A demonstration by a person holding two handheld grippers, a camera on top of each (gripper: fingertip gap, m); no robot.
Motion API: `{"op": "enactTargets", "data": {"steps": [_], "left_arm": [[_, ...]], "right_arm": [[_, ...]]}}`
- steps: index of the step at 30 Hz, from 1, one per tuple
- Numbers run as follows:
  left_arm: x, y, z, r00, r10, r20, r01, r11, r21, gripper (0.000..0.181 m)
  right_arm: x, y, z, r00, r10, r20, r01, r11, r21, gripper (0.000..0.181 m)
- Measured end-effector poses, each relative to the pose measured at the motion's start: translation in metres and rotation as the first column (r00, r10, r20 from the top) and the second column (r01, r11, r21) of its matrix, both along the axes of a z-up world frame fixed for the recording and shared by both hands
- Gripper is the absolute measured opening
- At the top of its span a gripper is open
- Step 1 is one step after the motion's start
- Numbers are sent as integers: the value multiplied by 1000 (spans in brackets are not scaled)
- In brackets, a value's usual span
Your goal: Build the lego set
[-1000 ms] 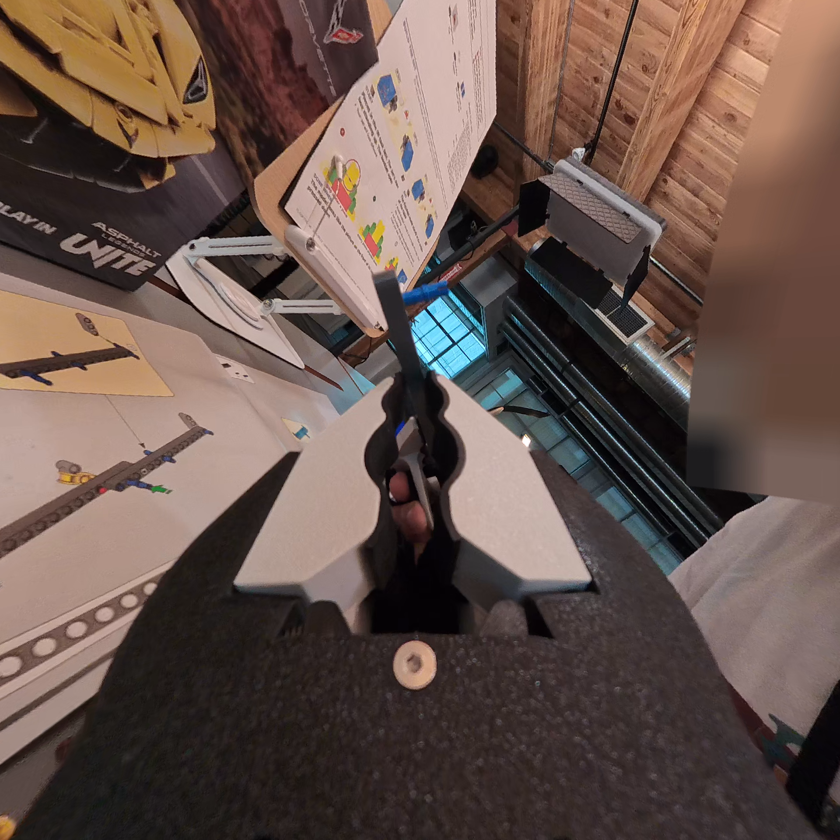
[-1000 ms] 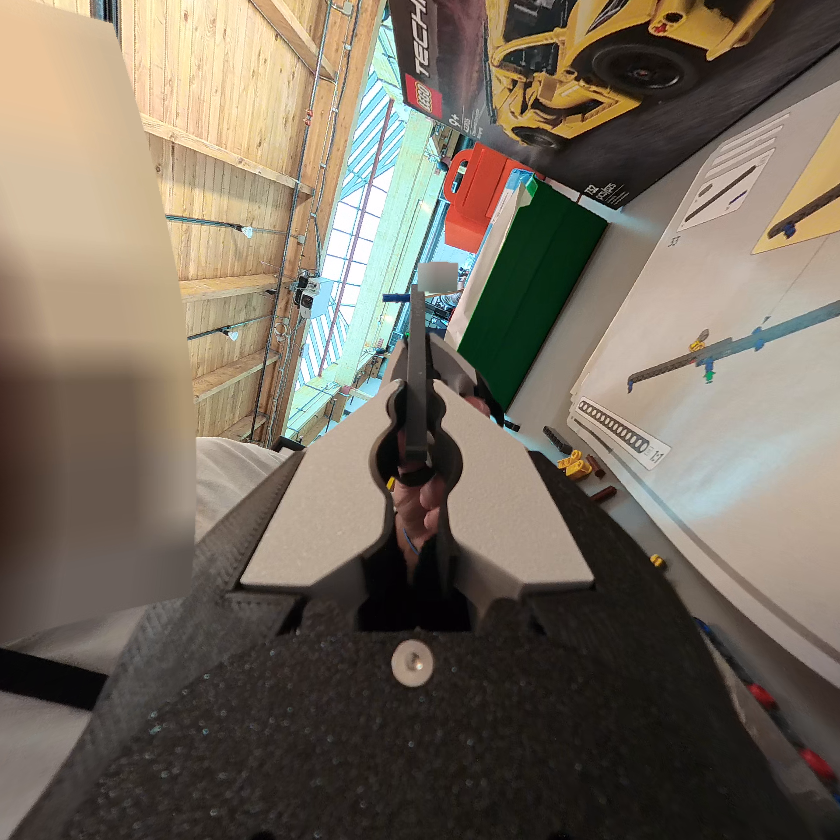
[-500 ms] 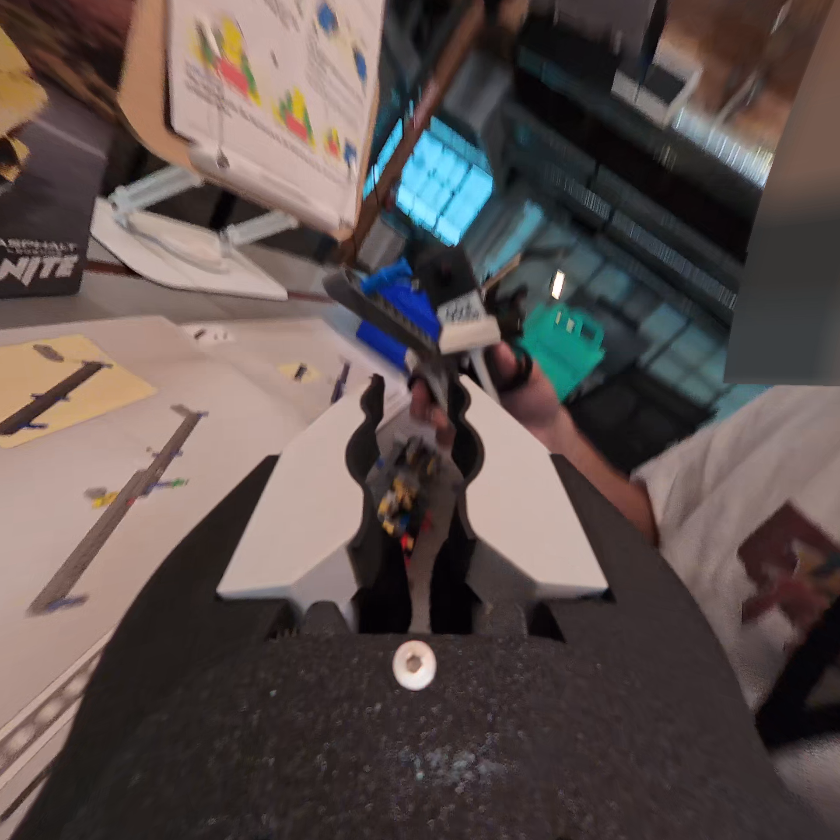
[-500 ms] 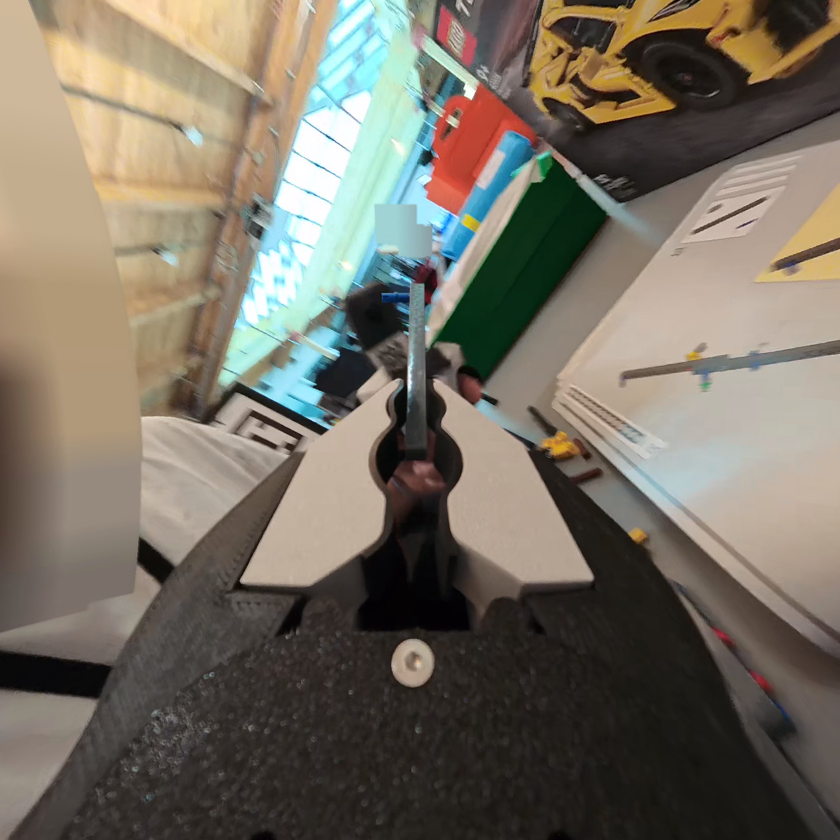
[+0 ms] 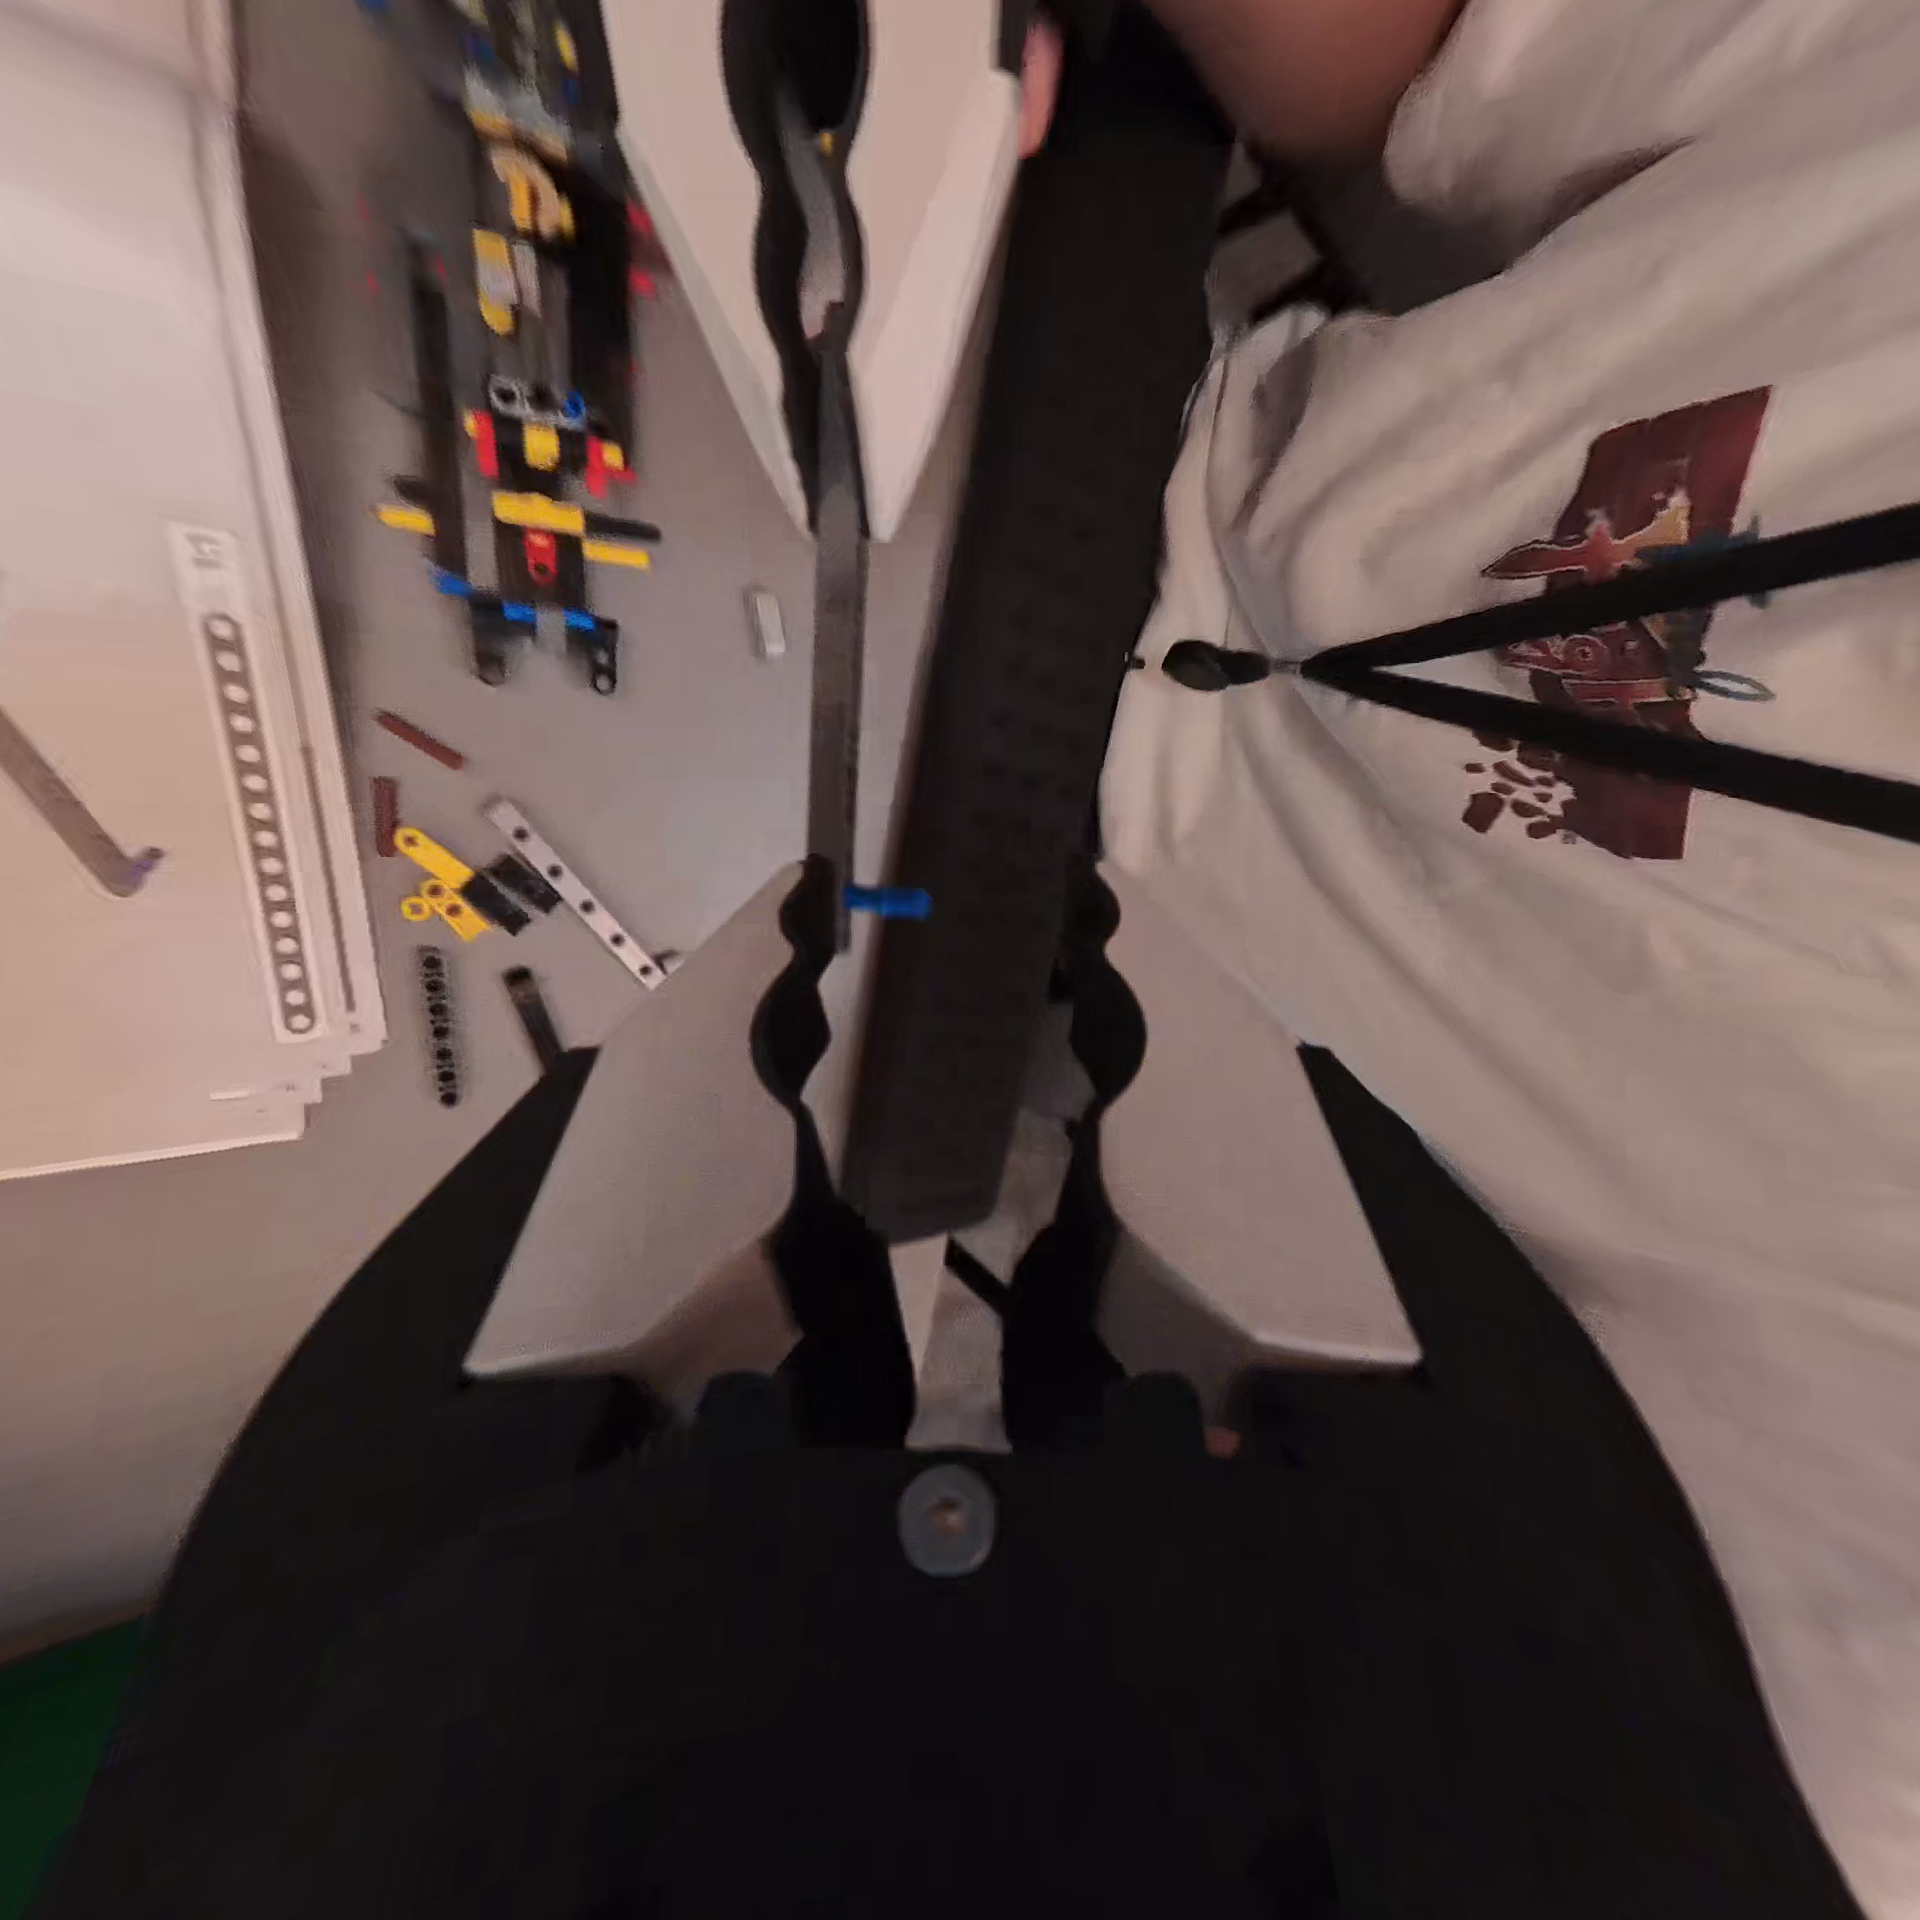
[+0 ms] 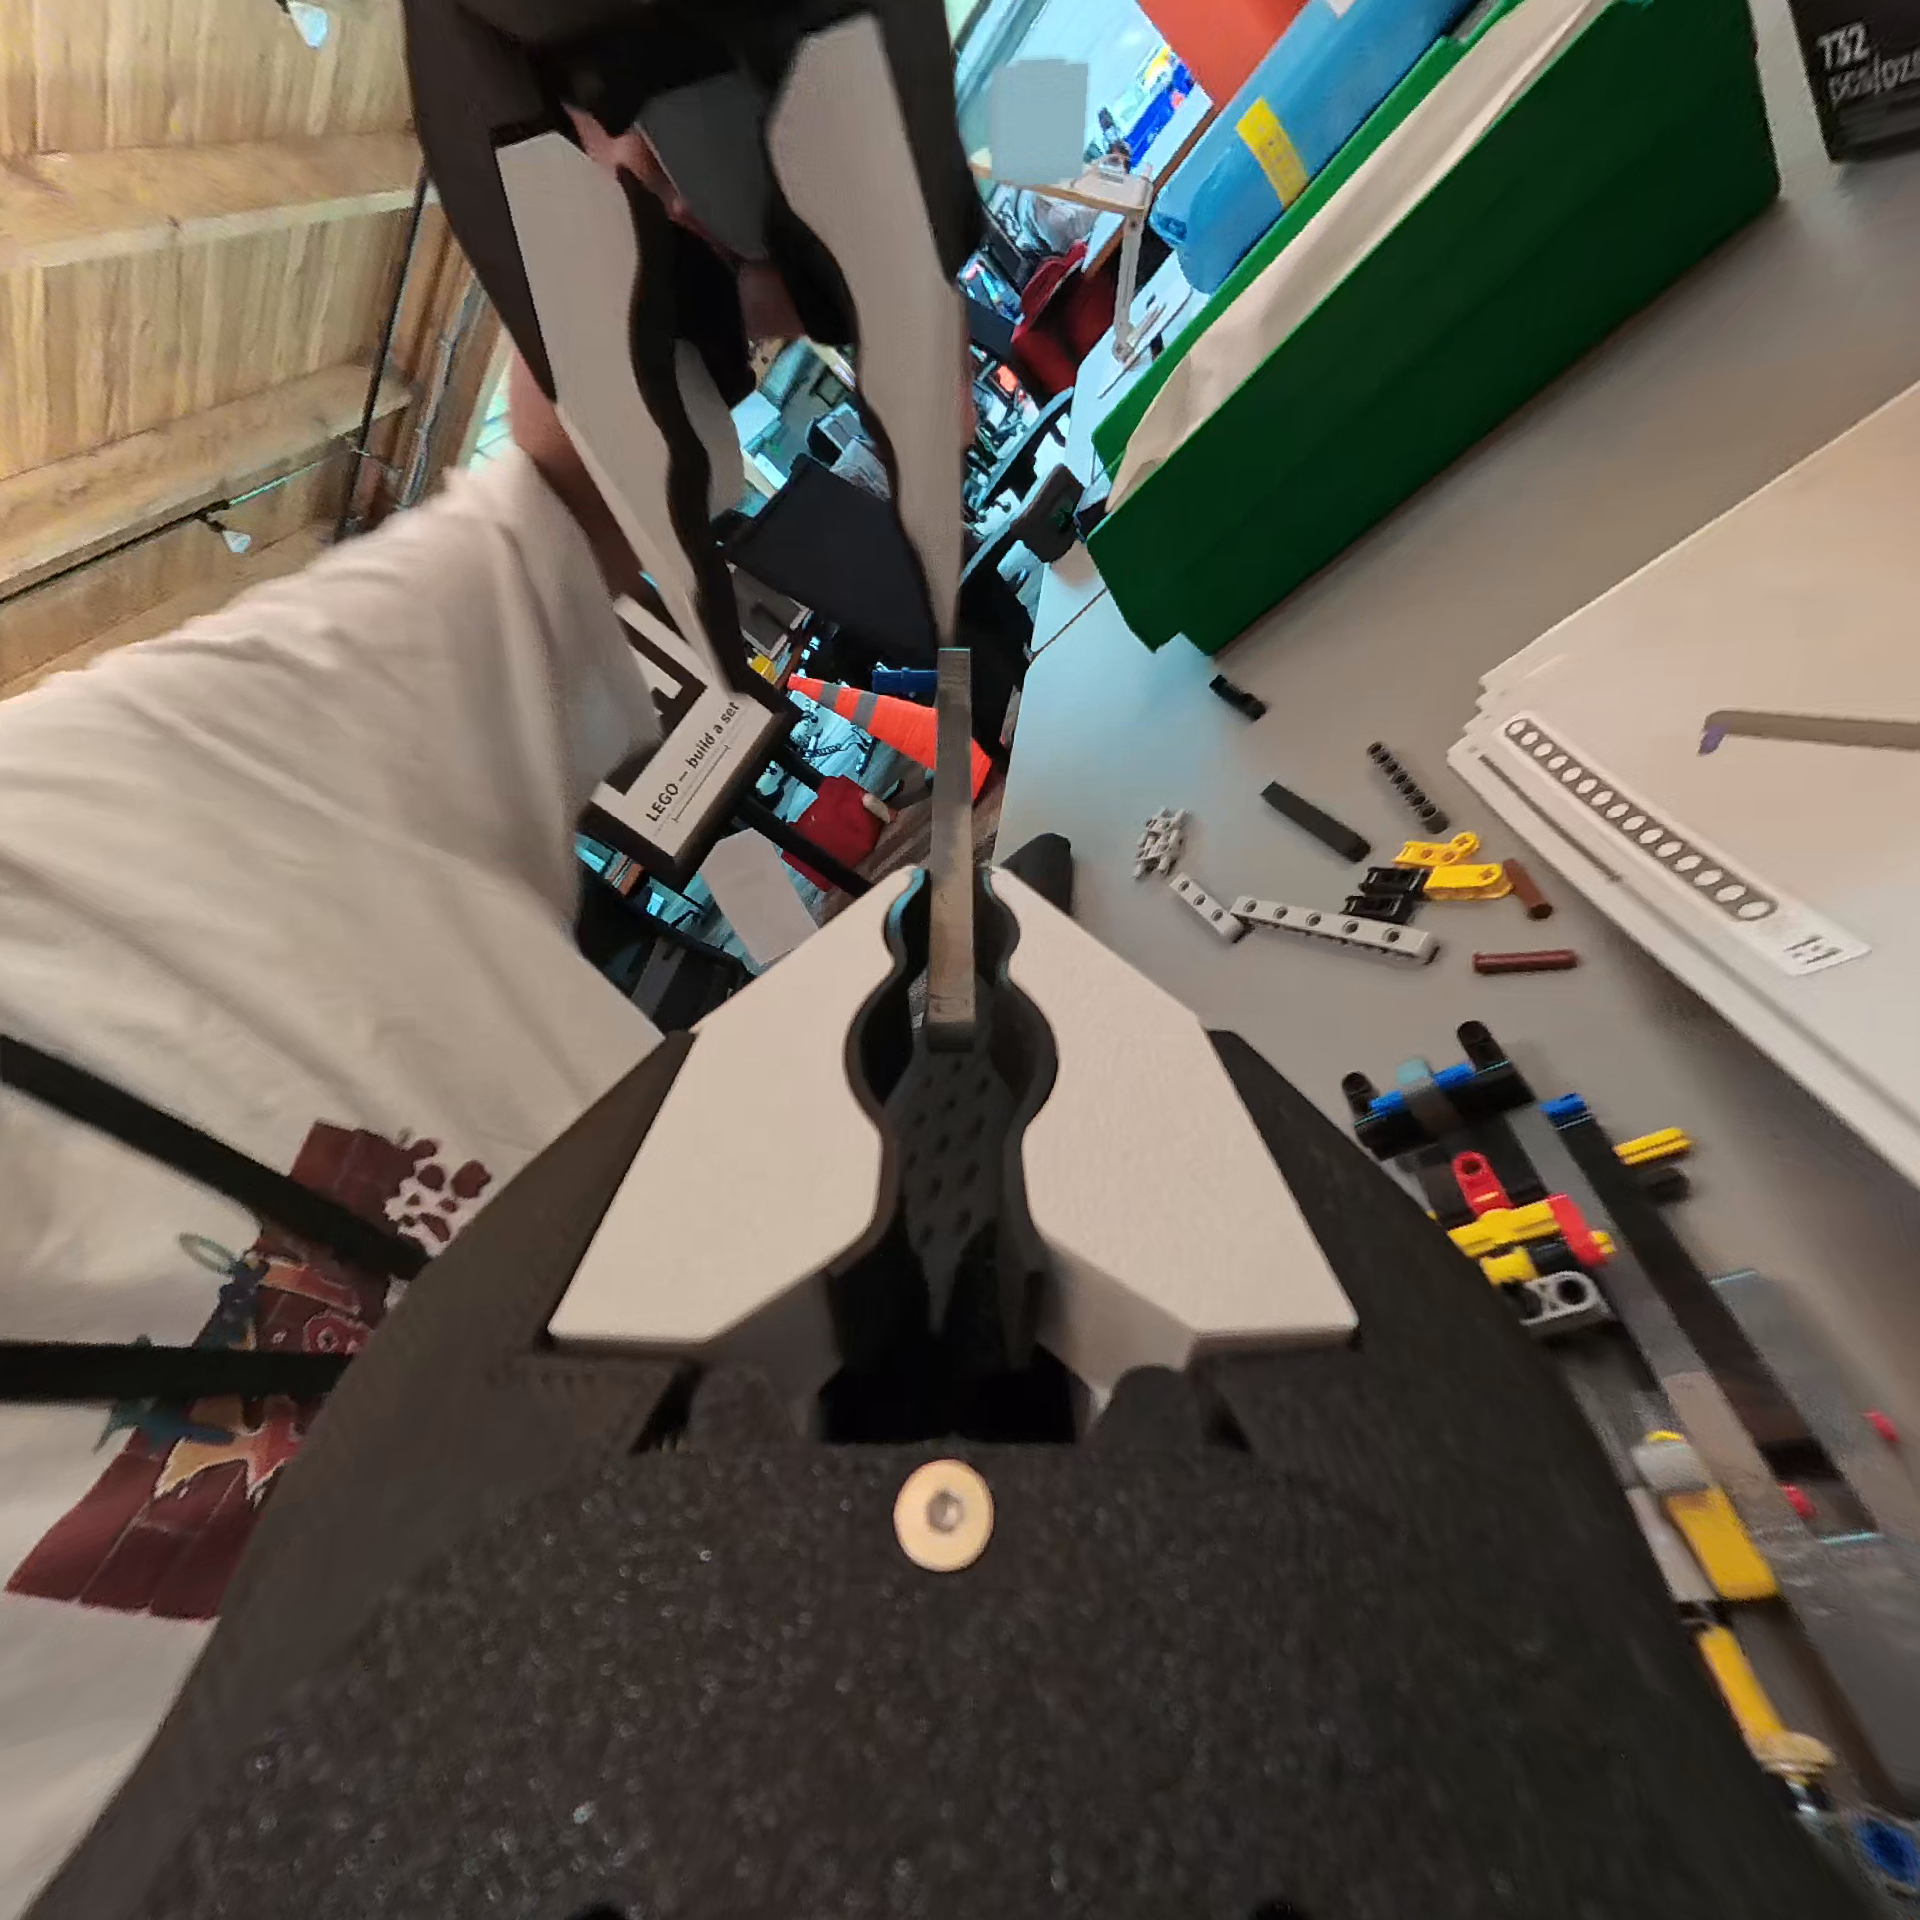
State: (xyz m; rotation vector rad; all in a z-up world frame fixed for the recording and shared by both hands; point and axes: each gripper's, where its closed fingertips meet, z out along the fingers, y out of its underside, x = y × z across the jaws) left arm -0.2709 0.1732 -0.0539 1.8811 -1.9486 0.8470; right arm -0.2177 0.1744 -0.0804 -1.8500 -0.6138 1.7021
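Handover seems underway: right gripper (image 6: 951, 935) pinches the long dark-grey holed beam (image 6: 951, 790) with its blue pin (image 5: 885, 902), left gripper (image 5: 951, 997) spread, needing alignment next.

Grey table (image 6: 1299, 582); loose Lego pieces (image 6: 1340, 914); instruction sheets (image 6: 1714, 831); green bin (image 6: 1455, 343).

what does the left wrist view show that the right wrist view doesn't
Only the left wrist view shows the blue pin sticking sideways out of the long dark grey beam, and the left gripper close up, open.

Only the right wrist view shows the green bin, the orange cone and the wooden wall.

Both show the beam clamped in the right gripper, the loose pieces with the yellow connectors on the grey table, the partly built assembly, the instruction booklet and the person's white shirt.
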Motion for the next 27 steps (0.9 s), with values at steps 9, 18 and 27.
{"op": "enactTargets", "data": {"steps": [9,18,27], "left_arm": [[16,-11,-33,987,-120,-110,123,992,22,24],[23,-10,-32,989,-133,-58,135,990,36,8],[32,-2,-37,989,-129,71,121,987,102,8]], "right_arm": [[3,-10,2,1000,17,-8,-16,1000,10,6],[4,-12,1,1000,25,-2,-25,1000,14,6],[13,-2,-1,999,-32,8,31,999,36,7]]}}
